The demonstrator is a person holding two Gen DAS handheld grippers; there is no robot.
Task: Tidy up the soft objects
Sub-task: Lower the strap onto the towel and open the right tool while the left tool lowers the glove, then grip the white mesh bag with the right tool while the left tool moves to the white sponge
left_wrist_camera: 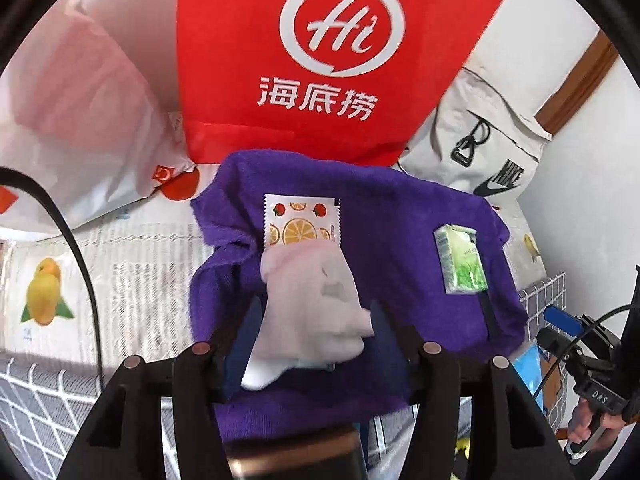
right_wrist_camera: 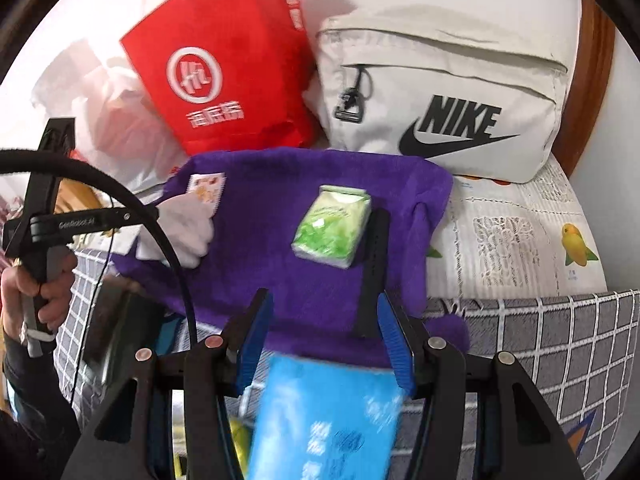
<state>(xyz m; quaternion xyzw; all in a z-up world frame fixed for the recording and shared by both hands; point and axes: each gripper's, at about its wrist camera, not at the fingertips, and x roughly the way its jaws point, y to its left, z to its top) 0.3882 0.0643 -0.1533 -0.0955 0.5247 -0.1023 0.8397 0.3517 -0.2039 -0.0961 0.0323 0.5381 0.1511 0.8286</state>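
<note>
Both grippers hang spread above the purple towel (left_wrist_camera: 400, 240), the left gripper (left_wrist_camera: 316, 320) apparently clear of the white sock (left_wrist_camera: 316, 312) resting there, the right gripper (right_wrist_camera: 326, 336) empty, so the sock lies collected on the towel.

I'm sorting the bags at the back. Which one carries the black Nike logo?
The off-white zip pouch, at the right. The red paper bag beside it bears a white round logo, and the translucent plastic bag at the left shows no Nike mark.
</note>
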